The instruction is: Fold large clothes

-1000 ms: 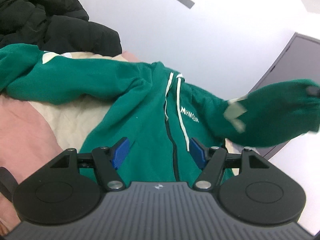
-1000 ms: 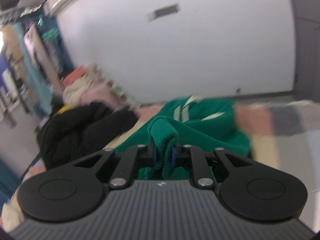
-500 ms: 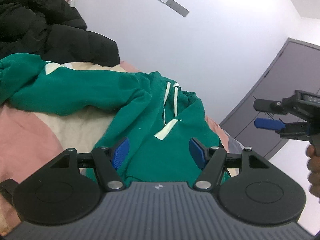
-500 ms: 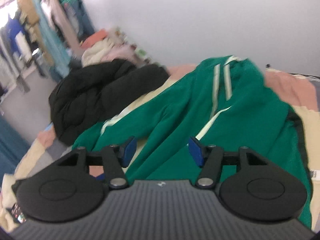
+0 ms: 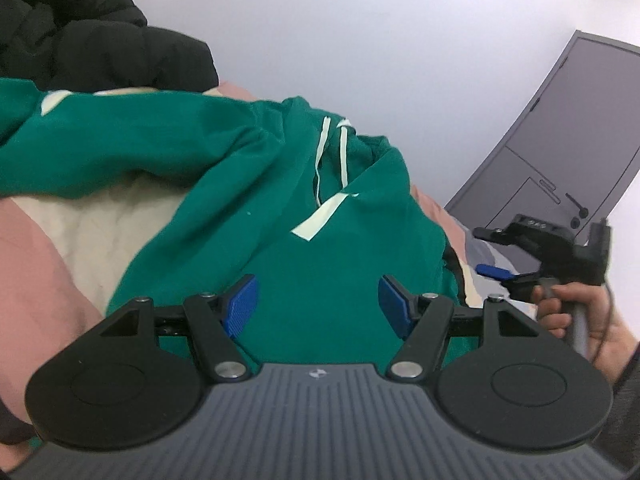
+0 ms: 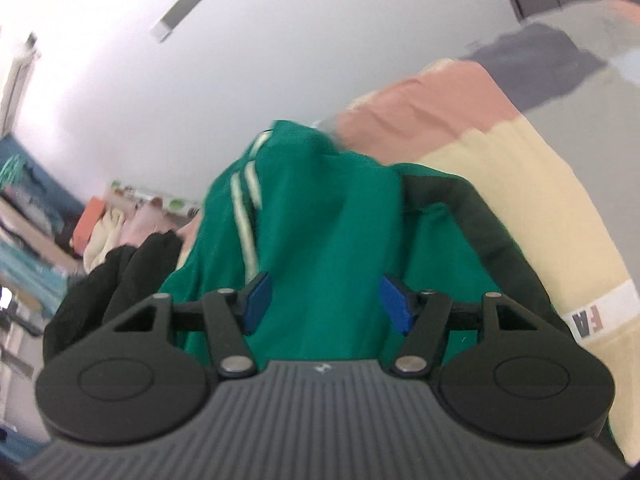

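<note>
A green hoodie [image 5: 248, 200] with white drawstrings lies spread on the bed. One sleeve stretches to the left; the other, with a pale stripe [image 5: 320, 220], lies folded over the chest. My left gripper [image 5: 318, 304] hovers open over the lower front, holding nothing. At the right edge of the left wrist view a hand [image 5: 568, 312] holds my right gripper [image 5: 496, 252] low beside the hoodie. In the right wrist view the right gripper [image 6: 324, 304] has its jaws opening above the green cloth [image 6: 320, 220], and no fabric is pinched between the pads. The hoodie's dark hem band [image 6: 480, 220] runs on the right.
A black padded jacket [image 5: 100, 40] is heaped behind the hoodie's left sleeve, also seen as the jacket [image 6: 120, 276]. The bedspread [image 5: 48, 272] has pink, cream and grey patches [image 6: 540, 200]. A grey door [image 5: 560, 140] stands at the right, and hanging clothes show at the far left.
The right gripper let go of the green sleeve, which now lies across the hoodie's front. That gripper opened, rolled and dropped low beside the bed. The left gripper shifted slightly.
</note>
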A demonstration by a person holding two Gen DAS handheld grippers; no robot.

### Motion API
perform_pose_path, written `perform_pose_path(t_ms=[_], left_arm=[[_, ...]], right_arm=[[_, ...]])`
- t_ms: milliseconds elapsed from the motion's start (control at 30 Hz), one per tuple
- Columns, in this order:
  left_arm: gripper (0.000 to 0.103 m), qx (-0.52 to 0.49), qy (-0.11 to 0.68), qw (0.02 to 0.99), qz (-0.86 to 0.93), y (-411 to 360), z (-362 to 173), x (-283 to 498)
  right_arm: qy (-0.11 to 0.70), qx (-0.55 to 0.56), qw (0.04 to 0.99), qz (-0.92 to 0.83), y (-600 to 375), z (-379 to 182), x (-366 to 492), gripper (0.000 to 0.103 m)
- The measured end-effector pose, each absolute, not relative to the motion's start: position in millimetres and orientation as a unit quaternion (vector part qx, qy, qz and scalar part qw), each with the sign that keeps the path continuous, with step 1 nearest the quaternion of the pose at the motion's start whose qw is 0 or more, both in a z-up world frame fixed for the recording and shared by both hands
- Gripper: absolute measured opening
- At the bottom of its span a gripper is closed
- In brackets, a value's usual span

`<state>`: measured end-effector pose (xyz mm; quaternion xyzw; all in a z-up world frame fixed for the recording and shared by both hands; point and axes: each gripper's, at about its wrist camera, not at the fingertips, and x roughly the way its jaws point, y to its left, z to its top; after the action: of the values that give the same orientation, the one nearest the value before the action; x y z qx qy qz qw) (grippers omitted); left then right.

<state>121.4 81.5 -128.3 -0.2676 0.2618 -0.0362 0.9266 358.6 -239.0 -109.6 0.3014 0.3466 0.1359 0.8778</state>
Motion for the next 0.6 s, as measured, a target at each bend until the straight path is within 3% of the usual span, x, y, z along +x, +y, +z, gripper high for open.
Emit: perform_pose_path(t_ms=[300, 433, 467, 500, 600], left_arm=[[0.071, -0.252, 0.260, 0.932, -0.036, 61.6, -136.7, 138.2], [0.071, -0.255, 0.255, 0.932, -0.030, 55.8, -138.0, 143.8], [0.071, -0.254, 0.256, 0.932, -0.028, 54.8, -138.2, 144.5], [0.071, -0.253, 0.255, 0.933, -0.028, 53.9, -138.3, 145.4], [0.071, -0.254, 0.252, 0.933, -0.028, 52.0, -138.5, 147.2]], right_arm=[[0.338, 0.245, 0.895, 0.156, -226.2, -164.2, 414.4, 0.059], [0.327, 0.254, 0.891, 0.186, -218.9, -176.1, 442.3, 0.038], [0.320, 0.250, 0.893, 0.195, -216.0, -176.0, 449.2, 0.023], [0.310, 0.238, 0.899, 0.198, -212.0, -173.3, 455.1, 0.017], [0.279, 0.215, 0.914, 0.201, -207.3, -160.4, 466.2, 0.011]])
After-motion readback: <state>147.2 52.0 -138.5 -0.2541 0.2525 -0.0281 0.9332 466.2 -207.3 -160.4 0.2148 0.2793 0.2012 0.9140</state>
